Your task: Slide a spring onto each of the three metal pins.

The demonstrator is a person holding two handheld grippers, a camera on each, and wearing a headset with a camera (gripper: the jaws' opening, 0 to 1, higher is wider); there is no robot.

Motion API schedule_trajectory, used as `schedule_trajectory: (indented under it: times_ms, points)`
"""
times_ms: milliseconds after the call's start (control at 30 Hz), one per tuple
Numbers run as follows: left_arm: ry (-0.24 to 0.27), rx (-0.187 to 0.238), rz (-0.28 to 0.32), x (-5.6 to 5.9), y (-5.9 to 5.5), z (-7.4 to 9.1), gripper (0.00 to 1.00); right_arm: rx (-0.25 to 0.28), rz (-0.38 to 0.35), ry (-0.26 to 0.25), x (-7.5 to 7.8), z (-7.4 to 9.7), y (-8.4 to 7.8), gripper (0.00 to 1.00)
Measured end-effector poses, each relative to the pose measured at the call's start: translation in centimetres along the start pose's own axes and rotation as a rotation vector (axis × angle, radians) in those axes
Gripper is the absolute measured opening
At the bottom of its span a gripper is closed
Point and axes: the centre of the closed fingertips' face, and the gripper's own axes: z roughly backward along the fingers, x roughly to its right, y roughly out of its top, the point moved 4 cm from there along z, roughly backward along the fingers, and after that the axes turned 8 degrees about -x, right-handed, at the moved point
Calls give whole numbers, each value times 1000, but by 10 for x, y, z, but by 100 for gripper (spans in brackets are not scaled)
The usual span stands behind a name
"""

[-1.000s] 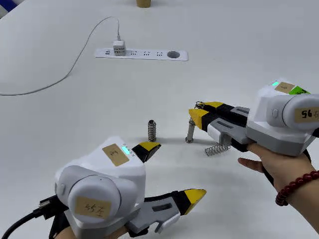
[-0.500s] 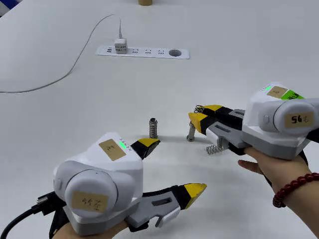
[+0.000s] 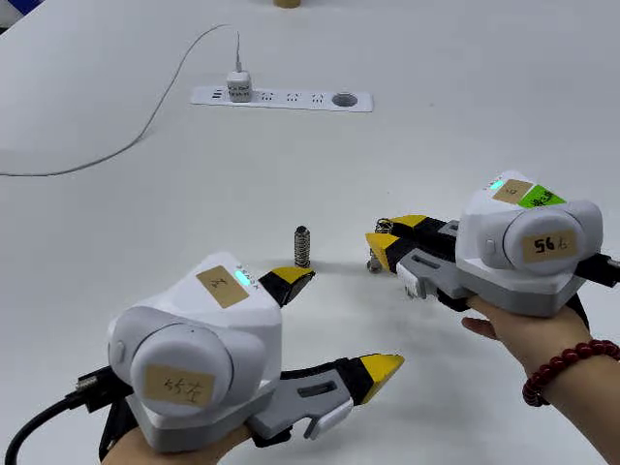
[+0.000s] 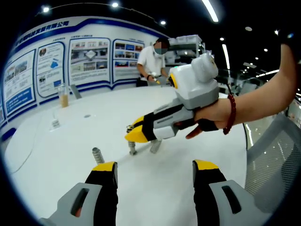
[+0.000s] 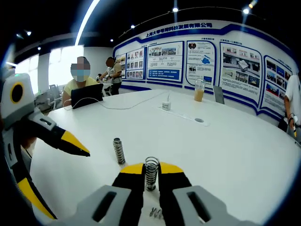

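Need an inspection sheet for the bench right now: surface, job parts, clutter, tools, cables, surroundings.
Surface: white table.
Job's things: pin with spring standing upright; bare pin by the tips of the right tool; loose spring lying on the table.
Clutter: paper cup far across the table.
Grippers: left tool open, holding nothing; right tool shut on a second spring, held upright.
Cables: power strip with charger and white cable; black cable behind the left tool.
Surroundings: wall posters; people around the table; a laptop.
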Motion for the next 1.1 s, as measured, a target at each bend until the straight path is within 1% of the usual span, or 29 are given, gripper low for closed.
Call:
schedule_trajectory:
  times_ms: [200, 500, 700, 767, 833, 900, 967, 1100]
  points:
    - [5, -5, -3, -1, -1, 0, 66, -16, 0, 4, 0, -4, -4, 12]
    - [12, -6, -3, -3, -1, 1, 66, -43, -21, 7, 0, -9, -13, 12]
    - [13, -7, -6, -3, -2, 0, 66, -42, -34, 10, 0, -9, -14, 12]
    - [12, -7, -6, -3, -2, 0, 66, -53, -46, 12, 0, -10, -15, 12]
    - [10, -8, -7, -2, -1, 0, 66, -62, -48, 13, -1, -10, -18, 14]
    - [10, -8, -8, -2, -1, 0, 66, -61, -52, 16, -3, -9, -18, 18]
    - [11, -8, -9, -2, -1, 0, 66, -57, -53, 16, -3, -8, -16, 18]
    - [19, -8, -8, -4, -1, 1, 67, -43, -65, 19, -4, -3, -11, 25]
